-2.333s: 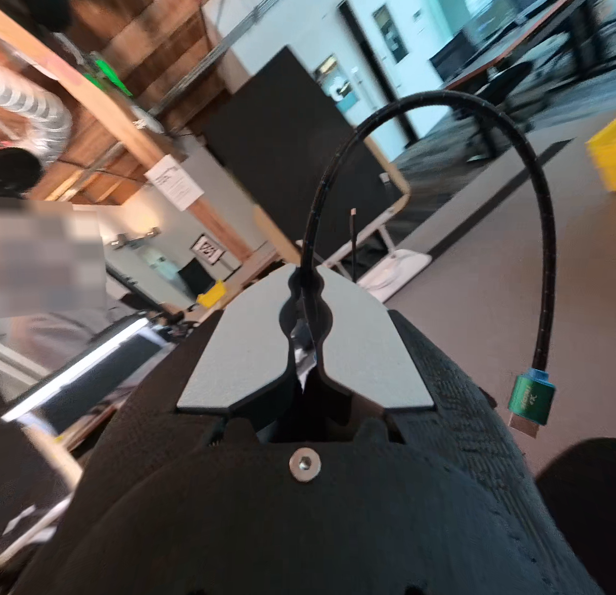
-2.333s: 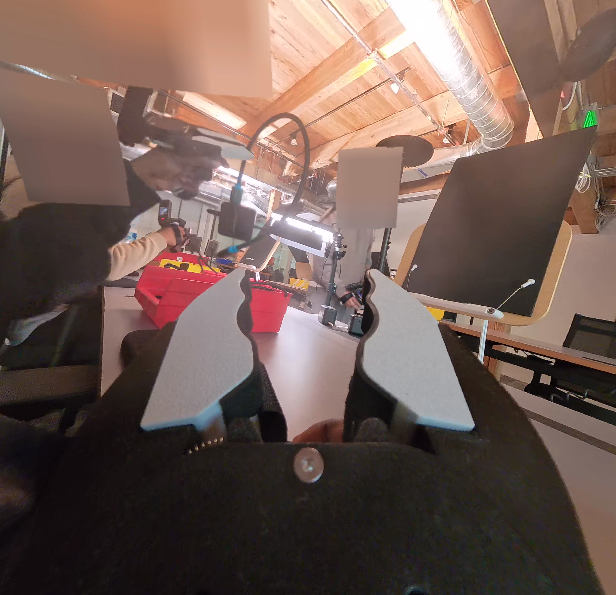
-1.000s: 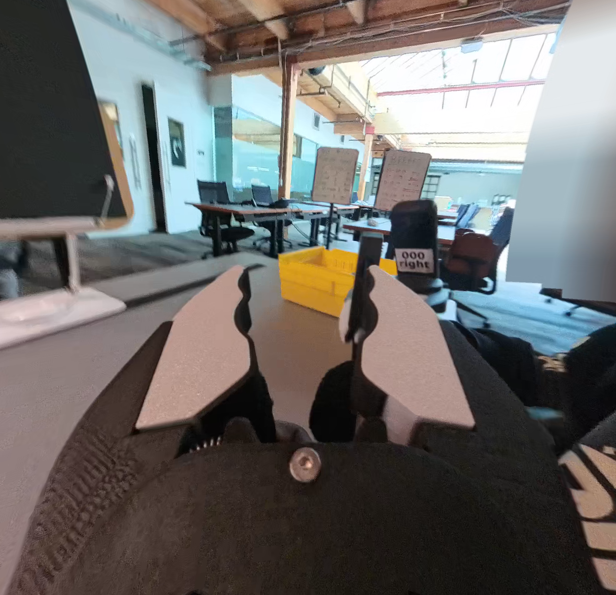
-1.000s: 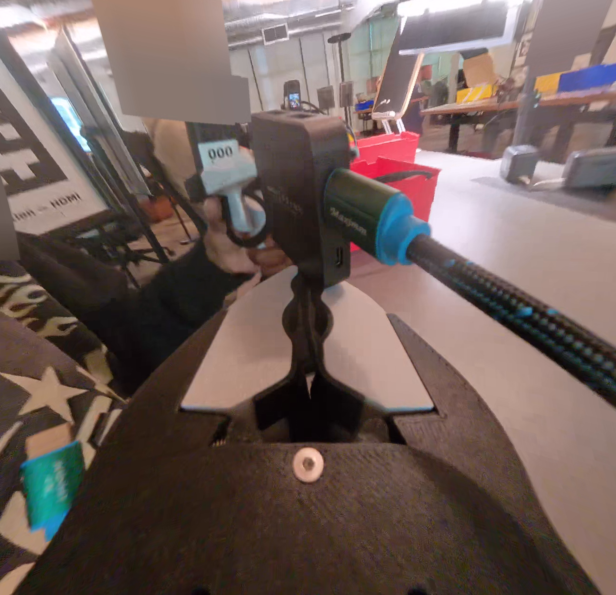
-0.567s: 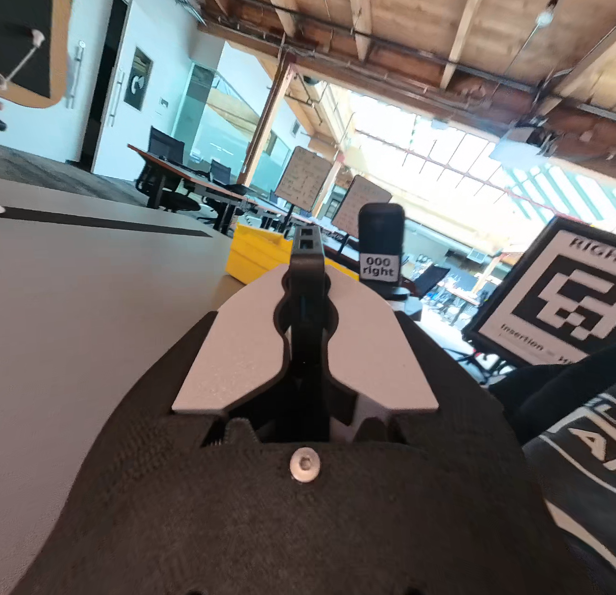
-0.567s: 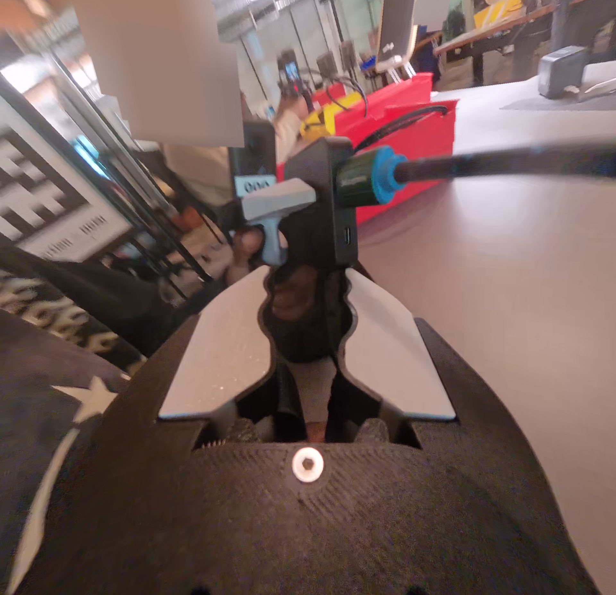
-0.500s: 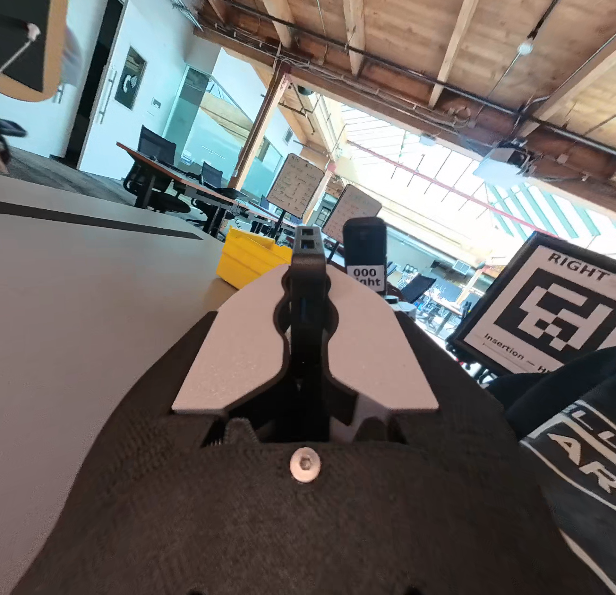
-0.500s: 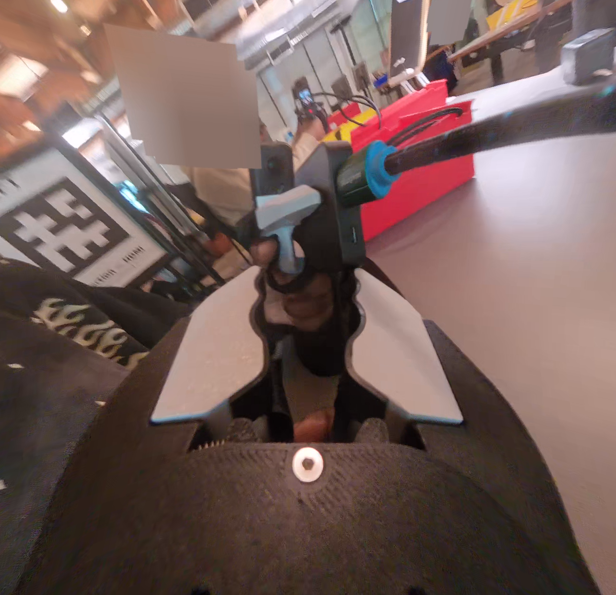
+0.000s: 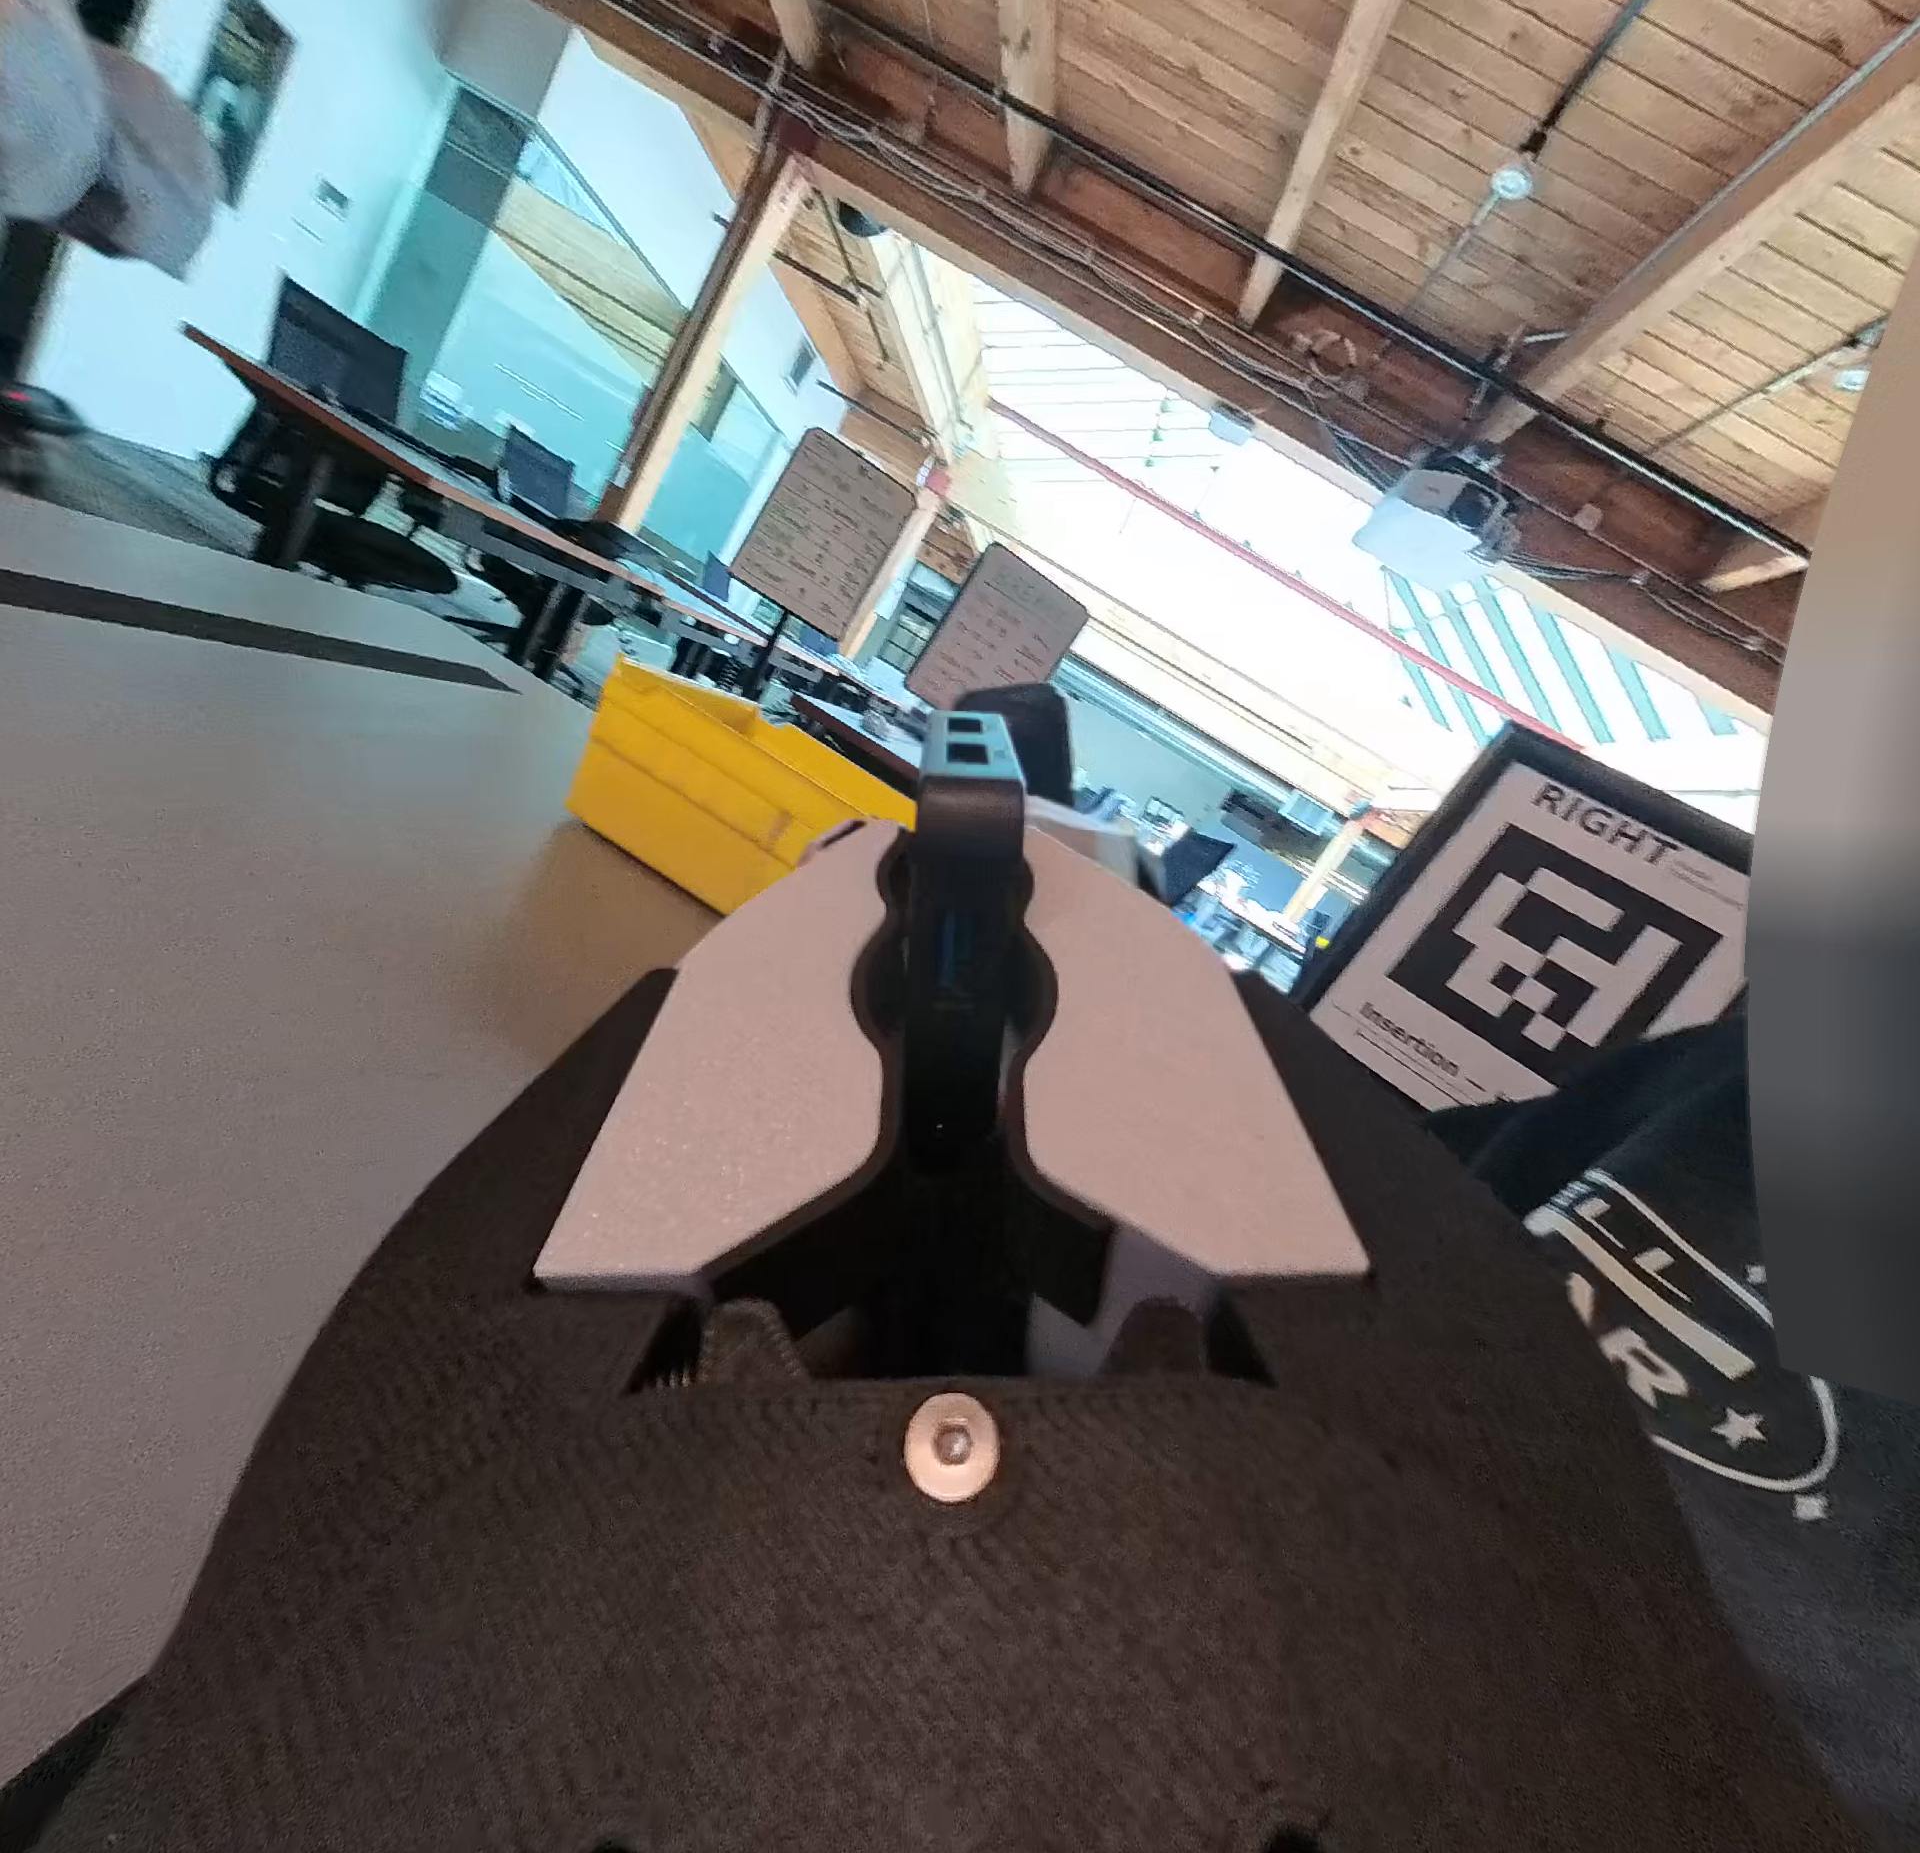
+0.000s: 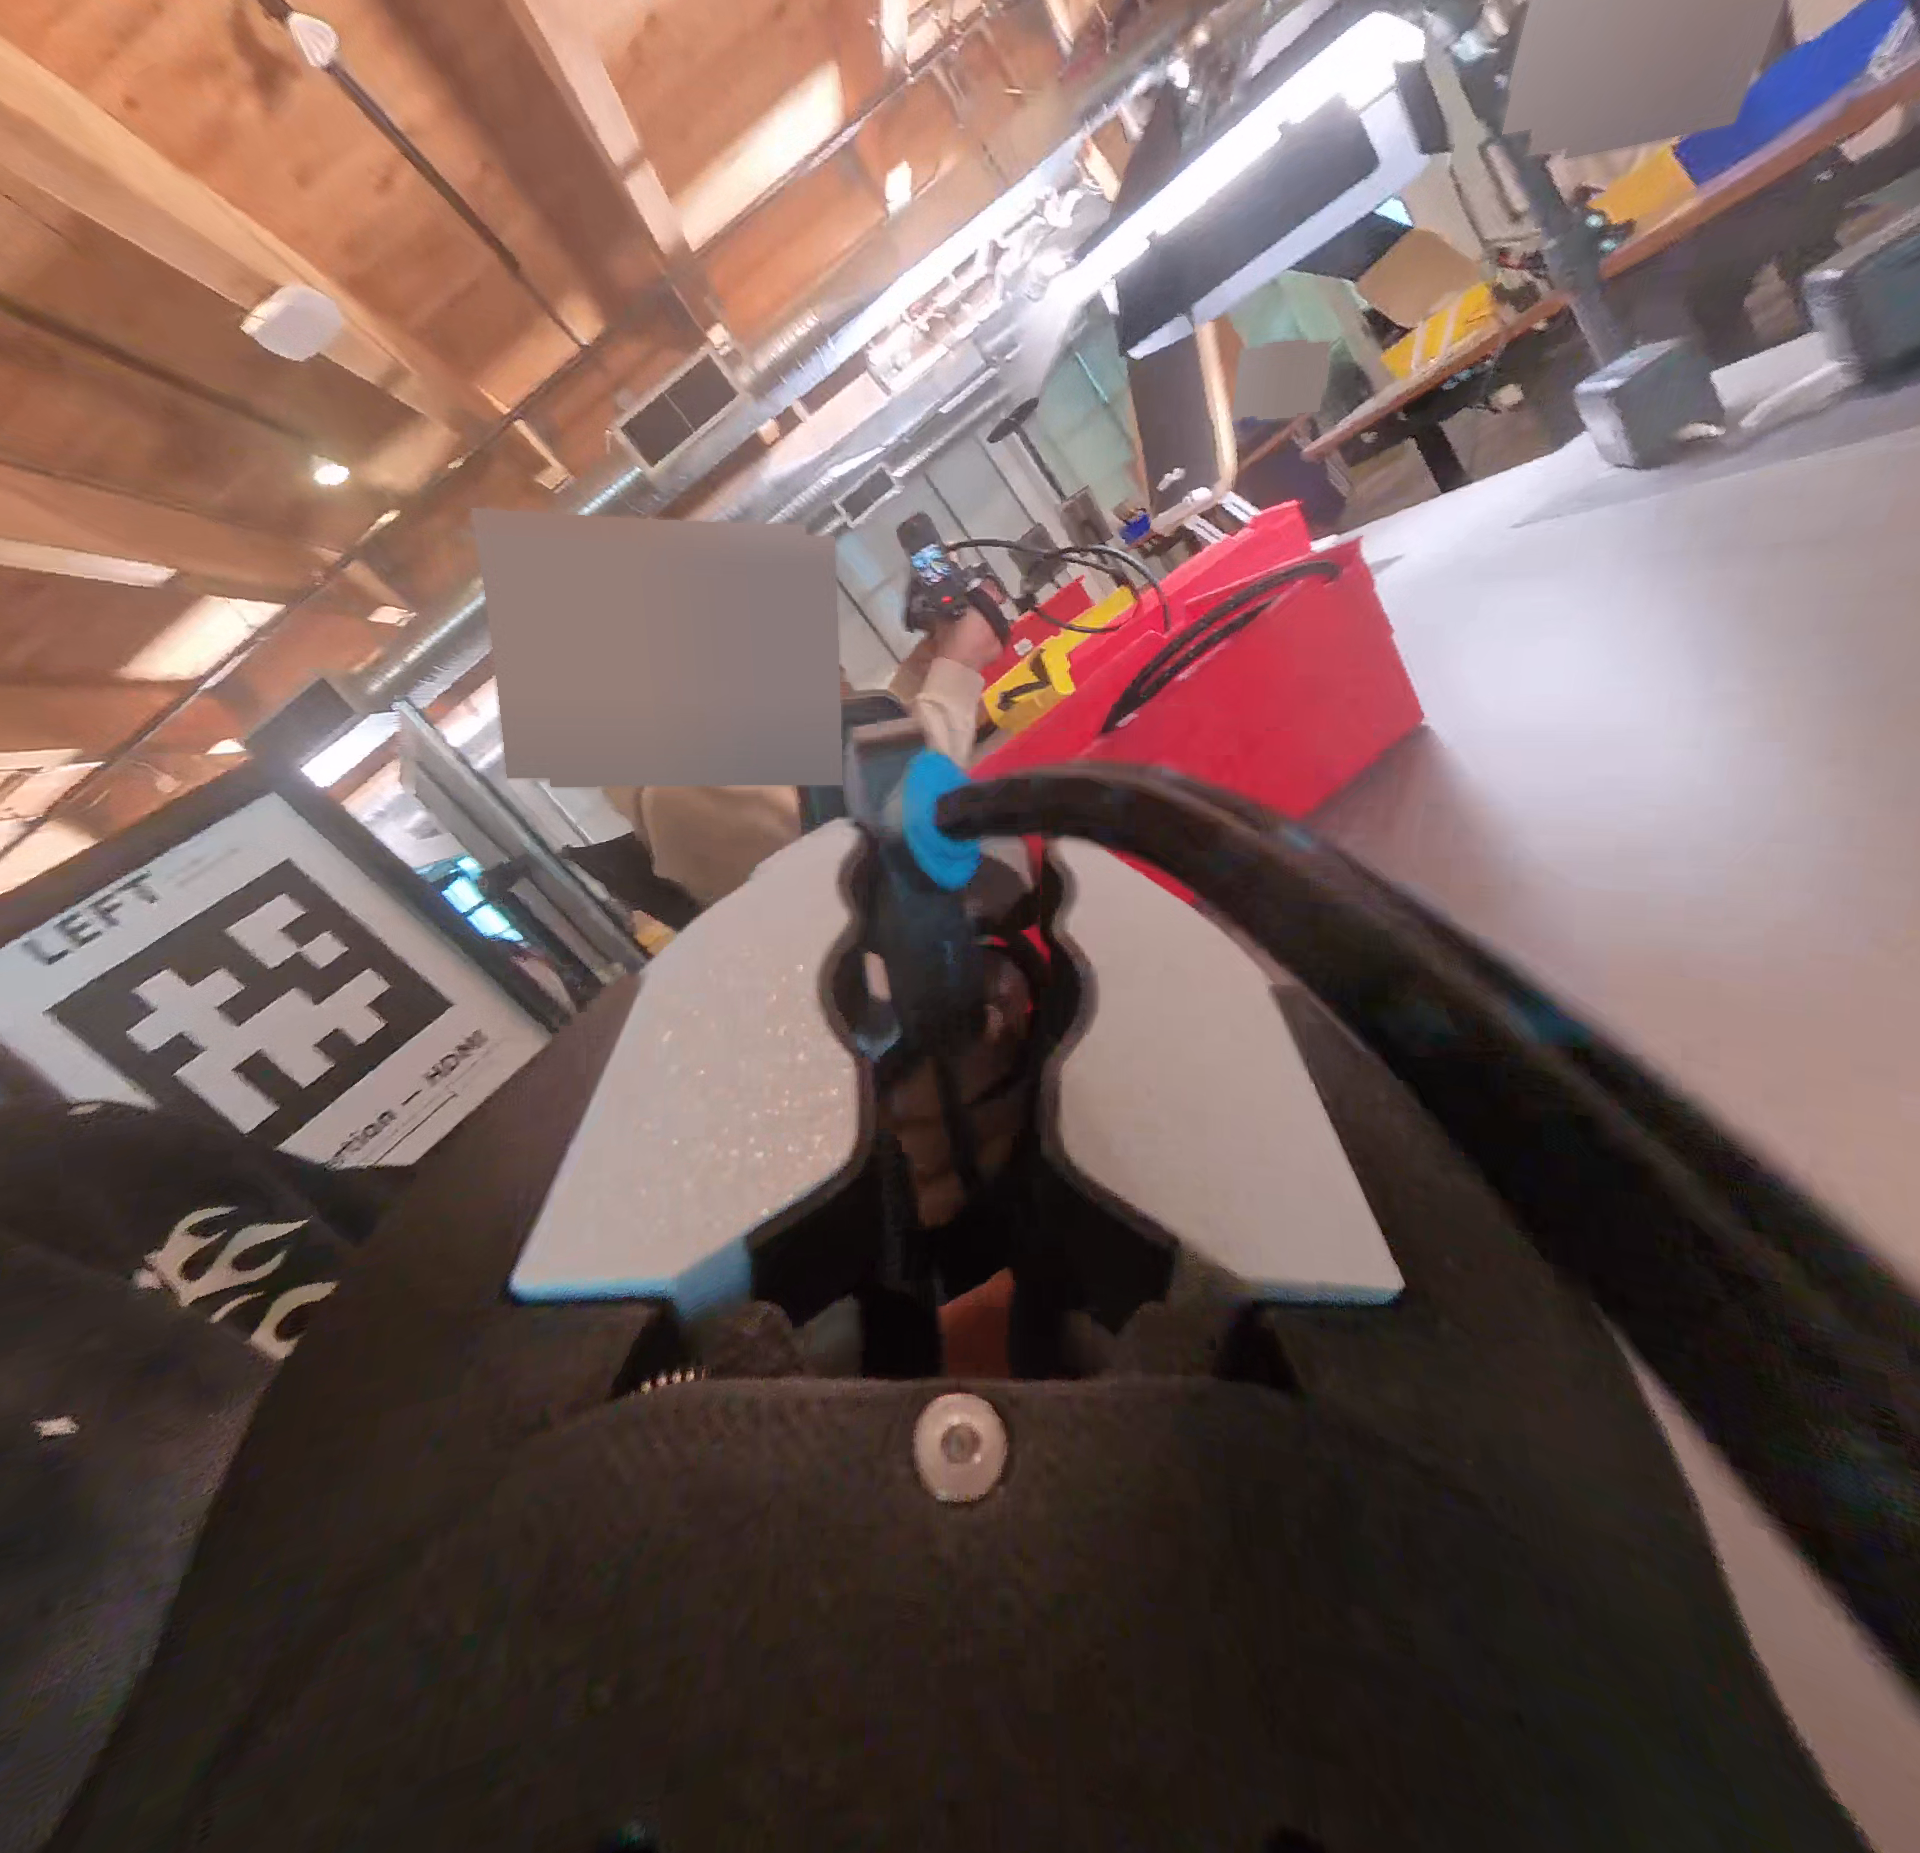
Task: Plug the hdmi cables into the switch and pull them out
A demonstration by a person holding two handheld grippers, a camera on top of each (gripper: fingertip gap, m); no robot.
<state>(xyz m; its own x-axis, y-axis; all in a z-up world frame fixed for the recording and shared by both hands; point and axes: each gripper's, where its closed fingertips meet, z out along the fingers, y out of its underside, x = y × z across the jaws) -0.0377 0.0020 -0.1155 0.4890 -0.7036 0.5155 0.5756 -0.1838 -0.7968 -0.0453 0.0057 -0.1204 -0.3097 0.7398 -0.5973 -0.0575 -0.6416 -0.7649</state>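
The grey table [image 9: 260, 972] carries a red bin [image 10: 1247, 702] and a yellow bin [image 9: 707, 795]. Above it, the left gripper [image 9: 961, 868] has its fingers clamped on the black switch [image 9: 966, 795]. The right gripper [image 10: 951, 868] has its fingers narrowed around the plug [image 10: 935, 930] of the braided HDMI cable [image 10: 1403, 993]; firm contact is unclear.

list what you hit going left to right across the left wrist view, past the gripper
table → yellow bin → black switch clamped in the left gripper → framed marker board
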